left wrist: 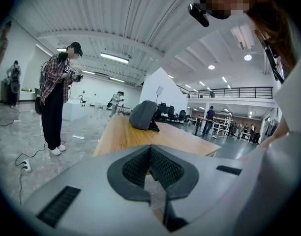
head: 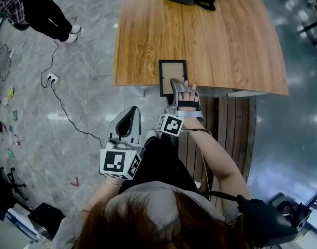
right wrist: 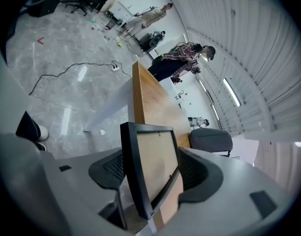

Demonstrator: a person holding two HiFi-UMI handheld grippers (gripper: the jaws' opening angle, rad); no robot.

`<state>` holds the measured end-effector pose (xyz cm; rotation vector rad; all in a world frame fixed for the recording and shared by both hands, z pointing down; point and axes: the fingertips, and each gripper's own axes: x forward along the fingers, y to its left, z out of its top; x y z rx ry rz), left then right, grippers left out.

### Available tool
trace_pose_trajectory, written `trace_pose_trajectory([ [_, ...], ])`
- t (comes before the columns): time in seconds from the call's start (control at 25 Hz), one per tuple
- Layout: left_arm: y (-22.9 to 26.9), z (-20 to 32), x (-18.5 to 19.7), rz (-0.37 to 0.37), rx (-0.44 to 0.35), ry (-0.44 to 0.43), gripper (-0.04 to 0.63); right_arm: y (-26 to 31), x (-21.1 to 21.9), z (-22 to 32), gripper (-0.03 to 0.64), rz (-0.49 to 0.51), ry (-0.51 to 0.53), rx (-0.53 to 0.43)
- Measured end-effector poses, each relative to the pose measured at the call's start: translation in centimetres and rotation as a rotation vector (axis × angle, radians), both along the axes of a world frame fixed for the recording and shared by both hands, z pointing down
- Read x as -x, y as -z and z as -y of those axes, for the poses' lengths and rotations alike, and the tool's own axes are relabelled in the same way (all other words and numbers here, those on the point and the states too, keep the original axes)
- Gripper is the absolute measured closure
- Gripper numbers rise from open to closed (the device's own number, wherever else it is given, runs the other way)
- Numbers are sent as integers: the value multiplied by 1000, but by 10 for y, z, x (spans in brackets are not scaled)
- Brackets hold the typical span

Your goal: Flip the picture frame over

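Left gripper [left wrist: 150, 156] is closed, empty. Right gripper [right wrist: 150, 173] has its jaws wide apart around the black picture frame [head: 172, 74] at the near edge of the brown wooden table [head: 226, 40]. It looks light, stiff, breakable; hold its rim.

Ahead of the jaws a wooden table [head: 226, 40] stands on glossy grey marble floor [head: 91, 51], with office chairs [left wrist: 166, 113] and a white wall [left wrist: 99, 88] farther beyond under a ribbed ceiling [left wrist: 140, 14] hung with strip lights [left wrist: 114, 58].
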<state>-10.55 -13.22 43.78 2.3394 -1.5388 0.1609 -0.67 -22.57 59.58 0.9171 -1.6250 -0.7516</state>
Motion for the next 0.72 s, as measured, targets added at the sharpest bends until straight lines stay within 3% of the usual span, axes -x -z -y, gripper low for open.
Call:
trace_pose_trajectory([
  [0.08, -2, 1, 0, 0, 2, 0, 589, -2, -1, 7, 327, -1, -19, 54],
  [0.28, -1, 1, 0, -16, 6, 3, 589, -12, -6, 5, 327, -39, -37, 294],
  [0.4, -2, 1, 1, -23, 15, -1, 589, -8, -5, 3, 327, -103, 1, 313],
  [0.6, -4, 0, 1, -31, 24, -5, 589, -4, -2, -10, 327, -40, 5, 360],
  [0.72, -5, 3, 2, -30, 22, -1, 589, -4, -4, -9, 327, -58, 14, 361],
])
